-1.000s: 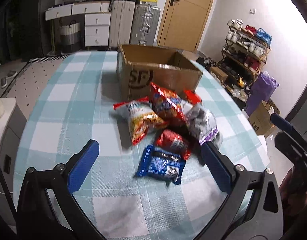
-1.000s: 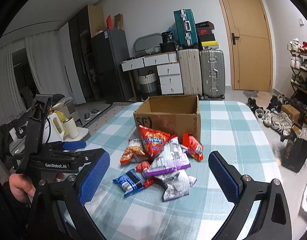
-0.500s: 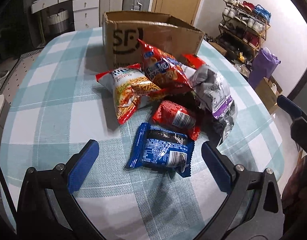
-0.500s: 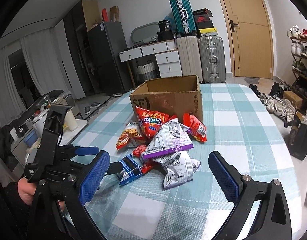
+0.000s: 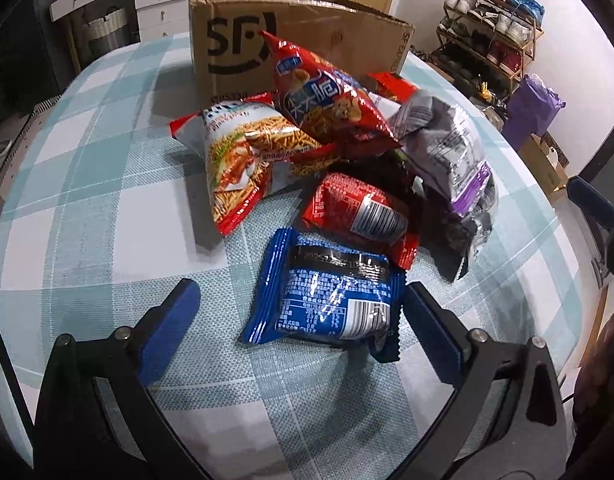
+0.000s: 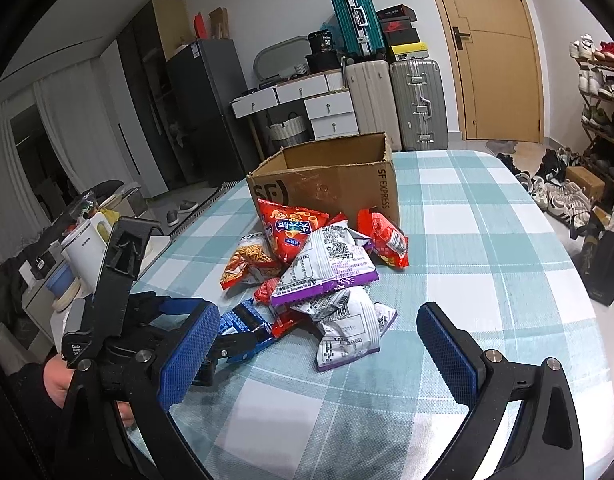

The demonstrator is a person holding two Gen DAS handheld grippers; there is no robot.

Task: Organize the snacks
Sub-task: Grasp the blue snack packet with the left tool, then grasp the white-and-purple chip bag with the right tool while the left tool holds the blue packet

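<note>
A: Closing in fast. Left gripper (image 5: 301, 312) dropped from above the pile to worktop (image 5: 87, 220) level within a sec; blue pack (image 5: 327, 296) sat right btwn its wide-open jaws, nothing held yet.

B: Right gripper (image 6: 319, 344)?

A: Also wide open, empty, hung back near the pile. Box (image 6: 331, 176) behind snacks looked empty, so probably first pick.

A blue snack packet (image 5: 331, 296) lies flat between the spread left fingers (image 5: 169, 332), label up. Beyond it, red, noodle-print and silver-purple bags (image 5: 447, 152) pile against an open cardboard box (image 5: 243, 40).
</note>
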